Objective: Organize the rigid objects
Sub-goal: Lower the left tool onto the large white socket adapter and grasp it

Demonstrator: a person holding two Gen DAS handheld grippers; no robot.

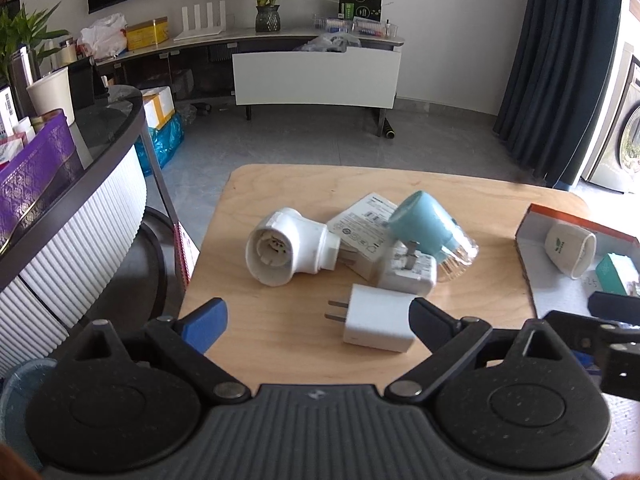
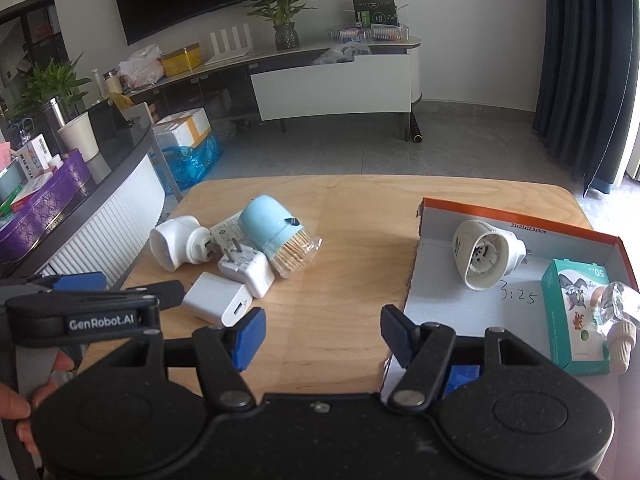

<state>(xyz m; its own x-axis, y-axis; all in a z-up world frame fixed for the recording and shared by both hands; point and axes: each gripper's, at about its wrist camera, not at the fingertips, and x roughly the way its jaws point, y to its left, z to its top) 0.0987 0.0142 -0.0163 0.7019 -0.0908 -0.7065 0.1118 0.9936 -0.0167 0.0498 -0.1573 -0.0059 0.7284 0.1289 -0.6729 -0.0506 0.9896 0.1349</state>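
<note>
On the wooden table lies a pile: a white plug-in holder, a white flat pack, a blue toothpick holder, a white adapter and a white charger. My left gripper is open, its fingers on either side of the charger, just above the table. My right gripper is open and empty over bare table, left of an orange-rimmed box. The box holds a white plug-in holder, a green carton and a clear bottle. The left gripper also shows in the right wrist view.
A dark counter with a purple box and paper cup stands to the left. A TV cabinet with plants is beyond the grey floor. Dark curtains hang at right.
</note>
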